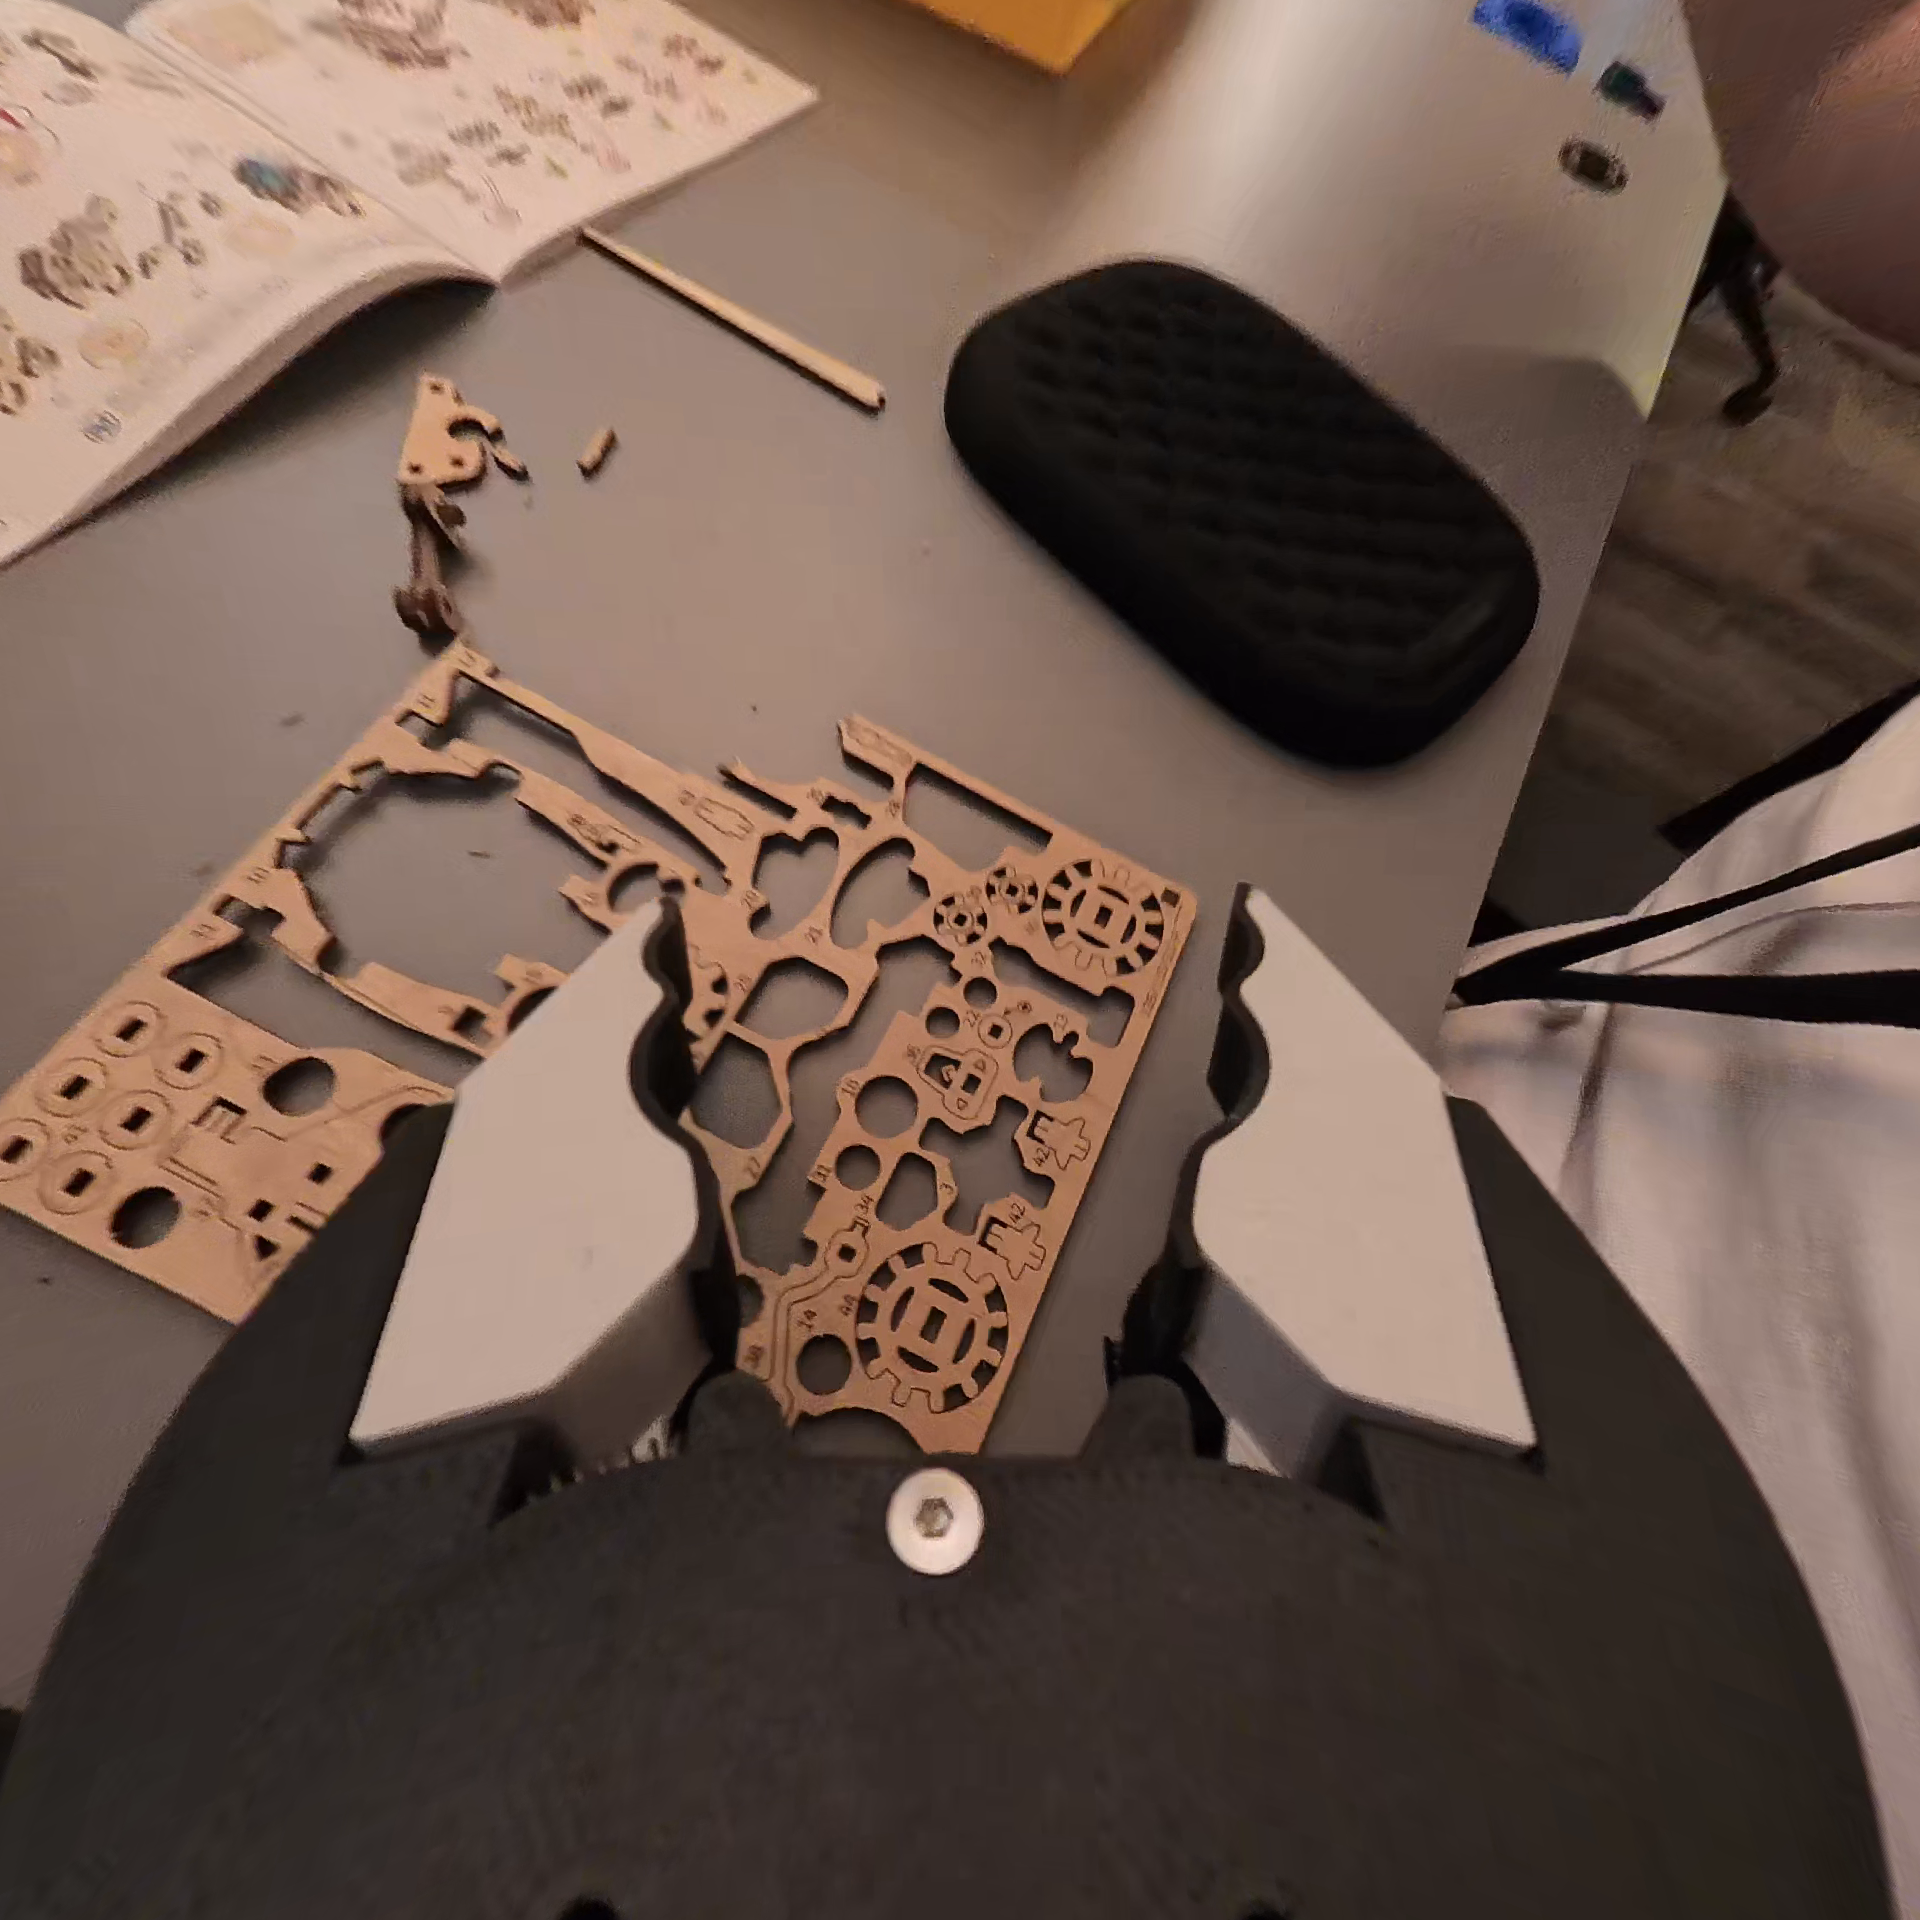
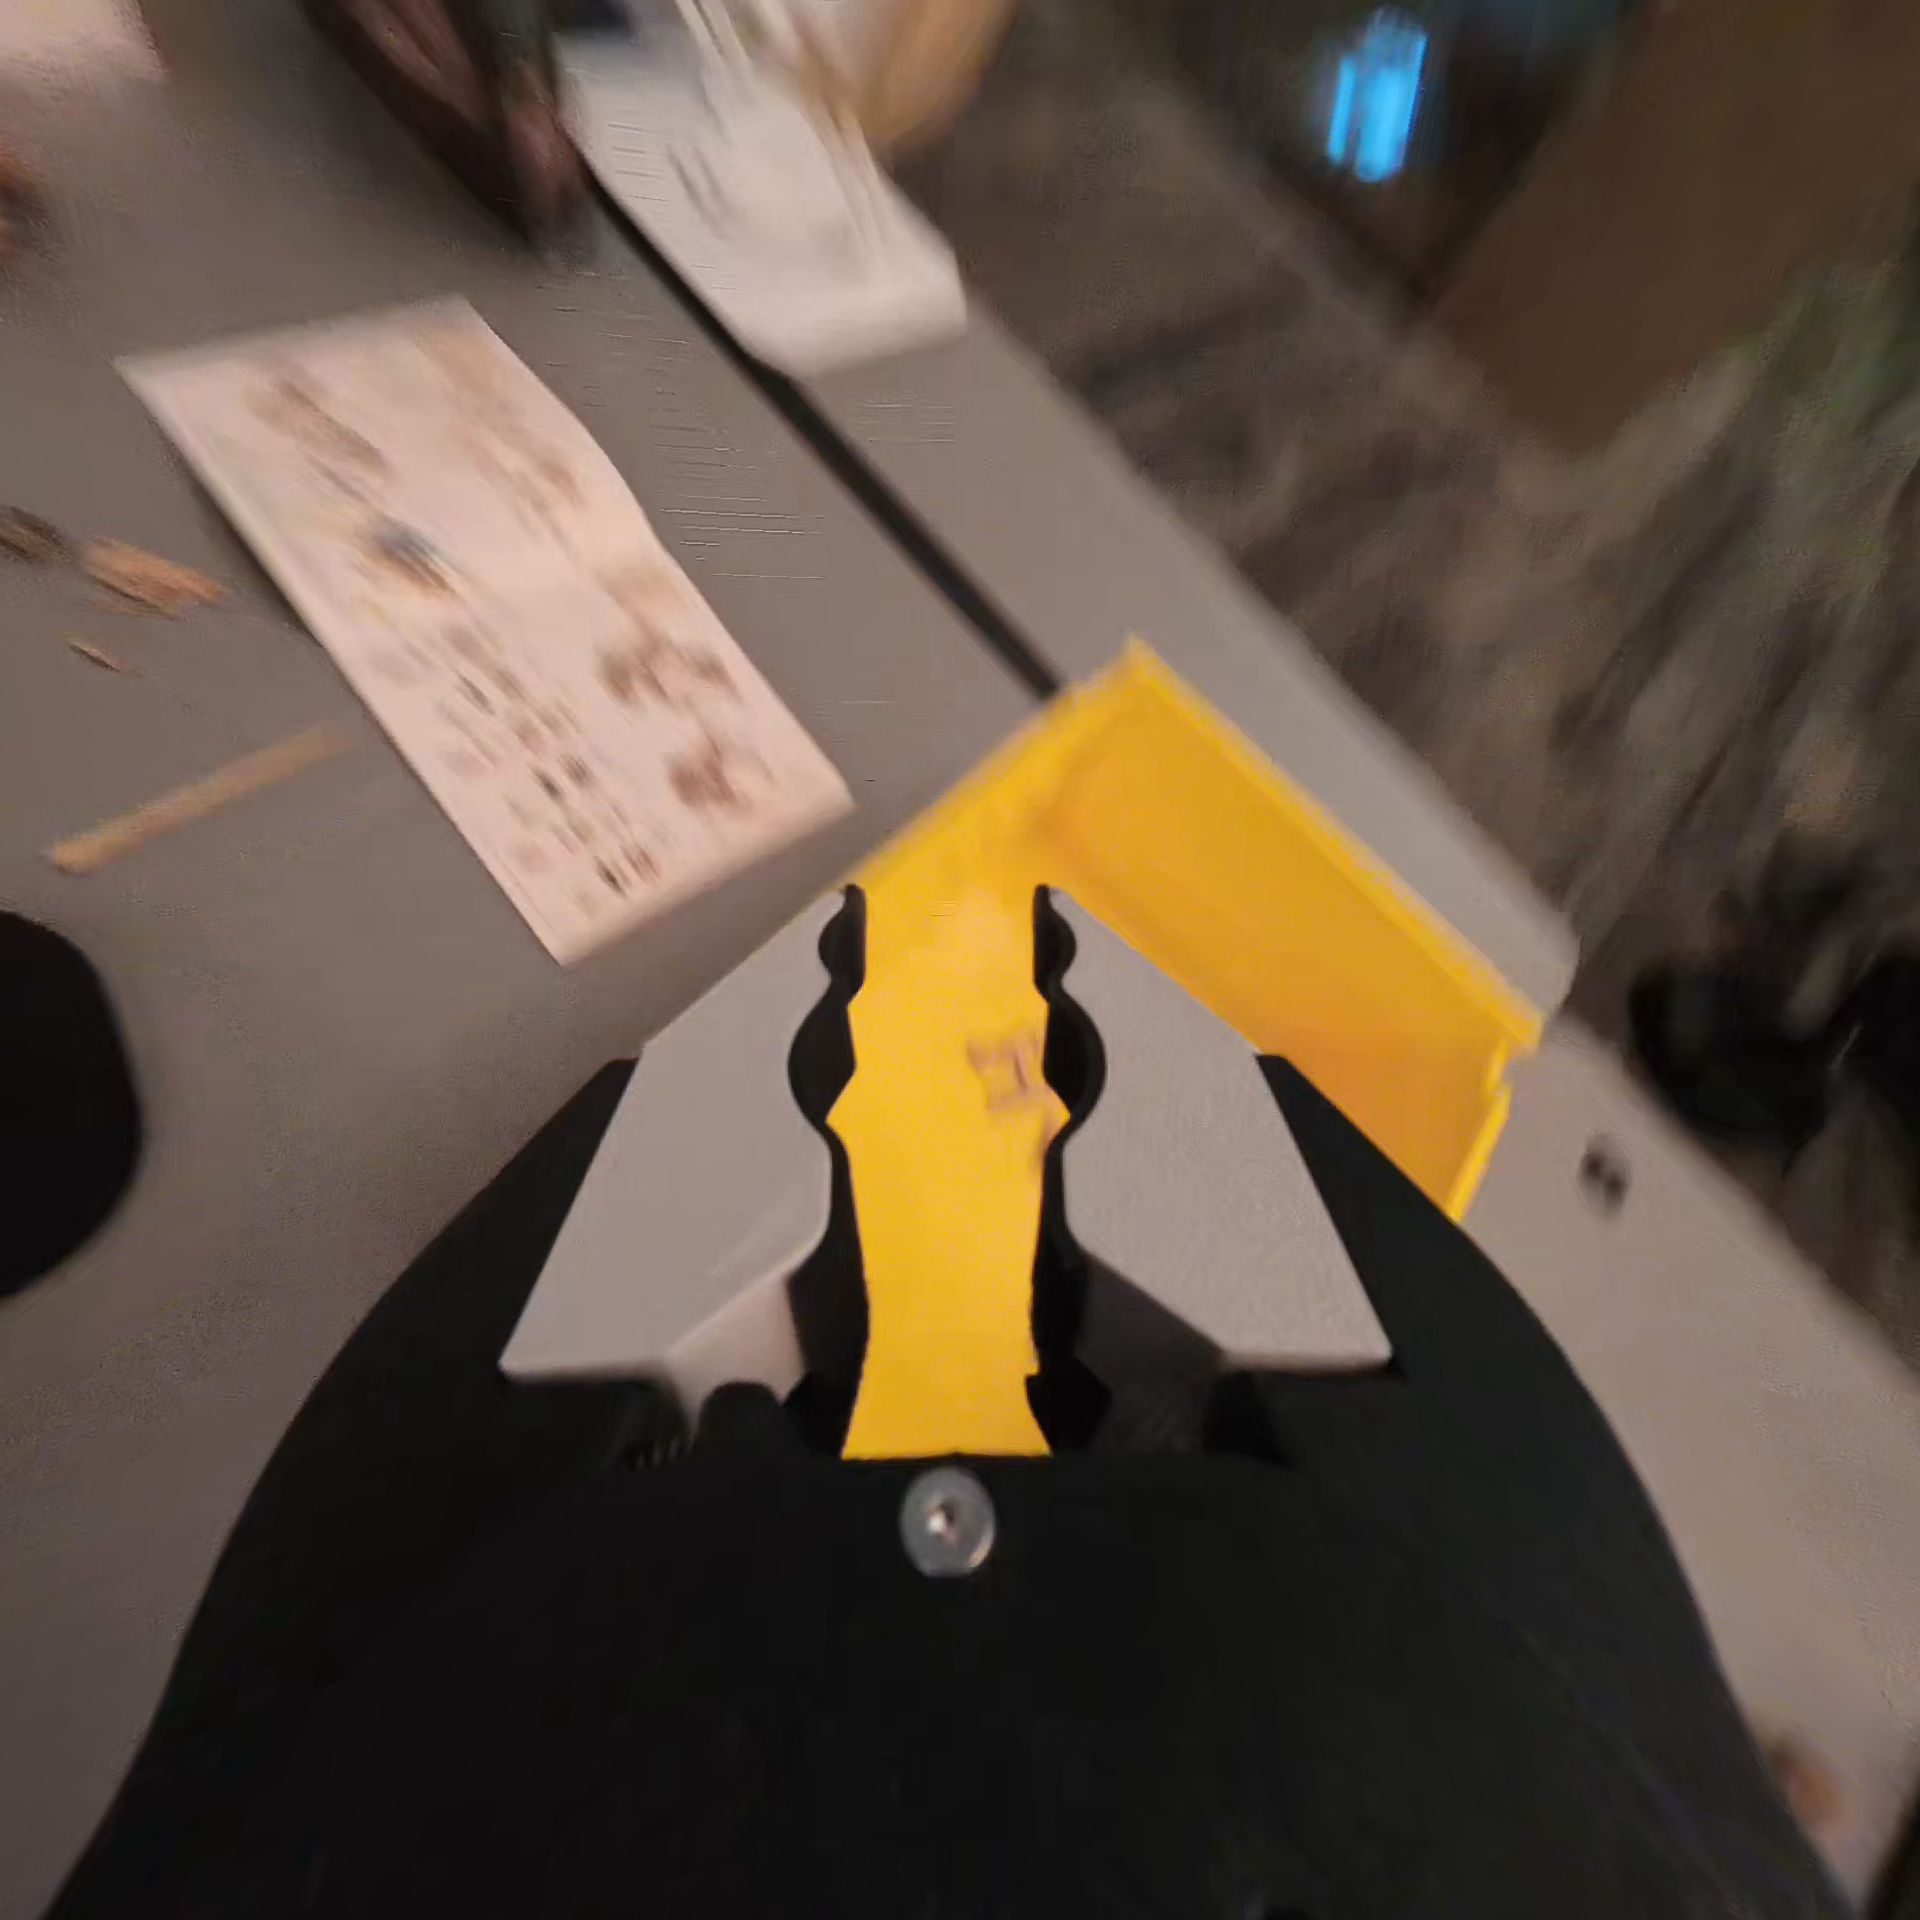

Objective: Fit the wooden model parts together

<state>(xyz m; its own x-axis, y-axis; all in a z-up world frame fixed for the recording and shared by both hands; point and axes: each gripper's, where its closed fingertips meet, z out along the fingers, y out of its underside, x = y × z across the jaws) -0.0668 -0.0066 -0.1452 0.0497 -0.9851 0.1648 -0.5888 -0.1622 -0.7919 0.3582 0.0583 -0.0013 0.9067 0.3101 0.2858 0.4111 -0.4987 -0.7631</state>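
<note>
My left gripper is wide open and empty, held just above a laser-cut wooden sheet that lies flat on the grey table with gears and small parts still in it. A second wooden sheet lies to its left. A small assembled wooden part and a tiny loose peg lie farther off. My right gripper is partly open over a yellow tray. A small tan piece shows in the tray beside the right finger. The view is blurred, so I cannot tell if they touch.
An open instruction booklet lies at the far left and also shows in the right wrist view. A thin wooden stick and a black padded case lie beyond the sheets. A person's white shirt is at the table's right edge. The tips of one gripper are about 45 centimetres away from the tips of the other. About 15 centimetres separates my left fingertips from the tiny loose peg. The small tan piece is about 20 centimetres from my right fingertips and 50 centimetres from my left.
</note>
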